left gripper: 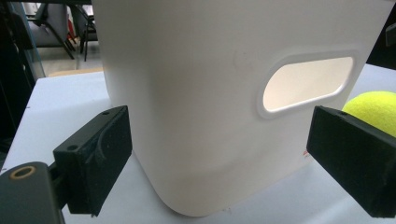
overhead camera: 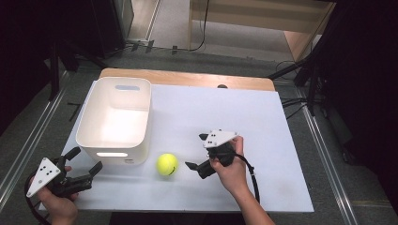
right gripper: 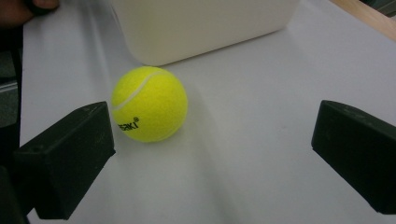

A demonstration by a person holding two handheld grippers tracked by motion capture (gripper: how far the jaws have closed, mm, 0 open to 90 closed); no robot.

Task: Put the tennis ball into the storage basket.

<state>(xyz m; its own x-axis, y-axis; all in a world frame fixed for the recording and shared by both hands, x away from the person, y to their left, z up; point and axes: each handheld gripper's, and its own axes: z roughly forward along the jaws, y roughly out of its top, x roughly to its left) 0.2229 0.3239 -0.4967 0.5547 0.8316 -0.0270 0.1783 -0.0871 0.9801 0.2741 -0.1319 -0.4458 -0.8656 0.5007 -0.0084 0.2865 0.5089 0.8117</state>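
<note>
While the left gripper (overhead camera: 87,169) idles wide open beside the white bin (overhead camera: 114,123), the right gripper (overhead camera: 196,151), jaws spread and empty, lines up on the tennis ball (overhead camera: 167,164) on the bench (overhead camera: 263,140).

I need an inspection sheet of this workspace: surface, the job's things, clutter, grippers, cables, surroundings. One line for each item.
Surface: white board on a wooden table; no marks seen.
Job's things: yellow ball lies on the board, just off the bin's near right corner; white bin stands upright at the board's left, nothing seen inside it.
Clutter: nothing seen.
Grippers: right gripper open, aimed at the ball, not touching it; left gripper open, before the bin's near wall, apart from it.
Cables: one black cable trails from the right gripper; more cables on the floor at the right and back.
Surroundings: grey floor, dark stands, a wooden unit at the back.
</note>
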